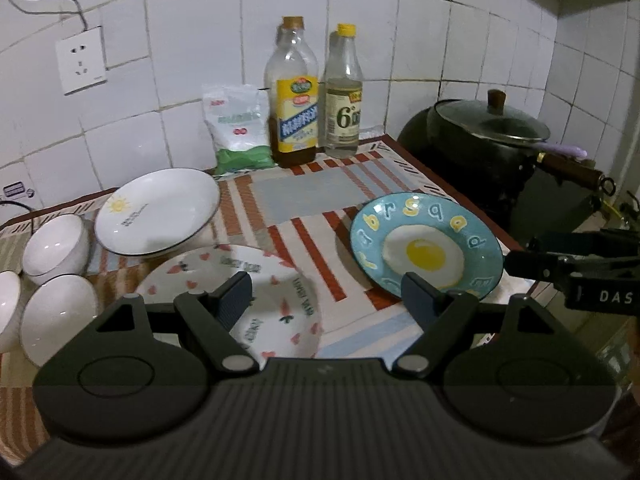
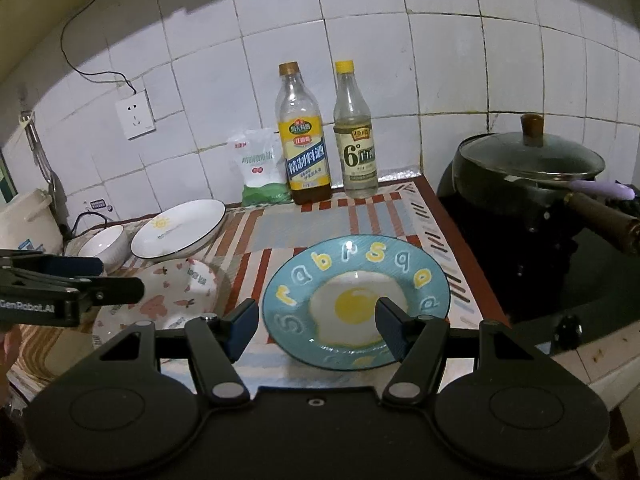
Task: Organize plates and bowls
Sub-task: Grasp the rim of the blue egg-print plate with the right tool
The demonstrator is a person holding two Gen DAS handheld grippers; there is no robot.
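My left gripper (image 1: 326, 300) stands open and empty above a white plate with pink hearts (image 1: 280, 304) on the striped mat. To its right lies a blue plate painted with a fried egg (image 1: 426, 244). Behind, a white sun-print plate (image 1: 160, 210) leans on its neighbours, and three white bowls (image 1: 56, 244) sit at the left. My right gripper (image 2: 318, 330) hovers open over the near rim of the blue egg plate (image 2: 356, 300), gripping nothing. The heart plate (image 2: 176, 292) and my left gripper (image 2: 120, 278) show at the left of the right wrist view.
Two bottles (image 1: 294, 120) (image 1: 342, 108) and a white bag (image 1: 236, 128) stand against the tiled wall. A lidded black wok (image 2: 528, 168) sits on the stove to the right, its handle pointing forward. A wall socket (image 1: 82, 60) and a white appliance (image 2: 24, 220) are at the left.
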